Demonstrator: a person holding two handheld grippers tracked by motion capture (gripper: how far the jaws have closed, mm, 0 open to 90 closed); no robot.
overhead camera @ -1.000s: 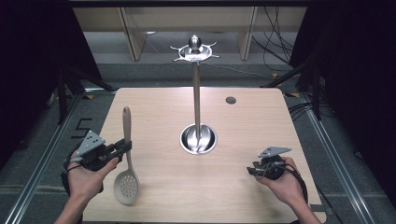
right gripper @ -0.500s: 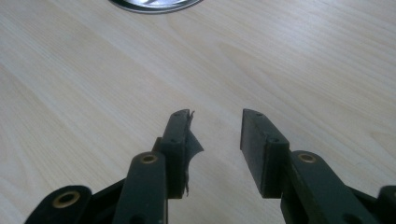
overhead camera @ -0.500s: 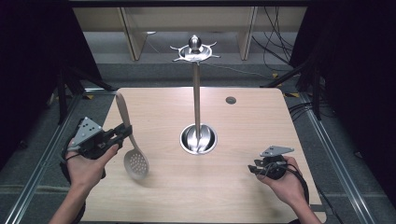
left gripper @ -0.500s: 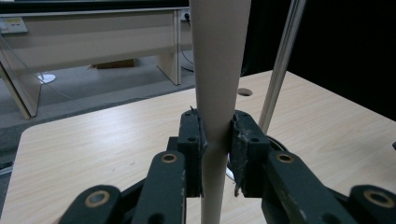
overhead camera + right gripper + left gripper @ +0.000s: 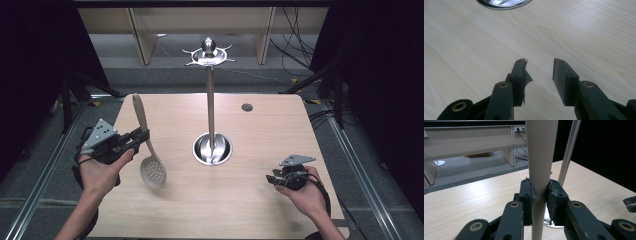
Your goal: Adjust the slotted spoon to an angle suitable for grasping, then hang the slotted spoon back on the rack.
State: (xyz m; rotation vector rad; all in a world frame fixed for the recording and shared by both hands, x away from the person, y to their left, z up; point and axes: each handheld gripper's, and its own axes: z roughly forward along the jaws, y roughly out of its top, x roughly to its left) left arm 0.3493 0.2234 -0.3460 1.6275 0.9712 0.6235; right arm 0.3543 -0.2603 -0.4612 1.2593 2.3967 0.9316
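The left gripper (image 5: 141, 136) clamped the slotted spoon (image 5: 148, 150) by its handle, bowl hanging down. The right gripper (image 5: 272, 179) stood open and empty near the utensil stand (image 5: 212, 149).

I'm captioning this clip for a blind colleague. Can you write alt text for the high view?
The left gripper is clamped on the handle of a beige slotted spoon, holding it tilted above a wooden table. A tall metal utensil stand rises from the table's middle, and the right gripper rests open near the right edge.

No readable text, labels (or numbers) anywhere
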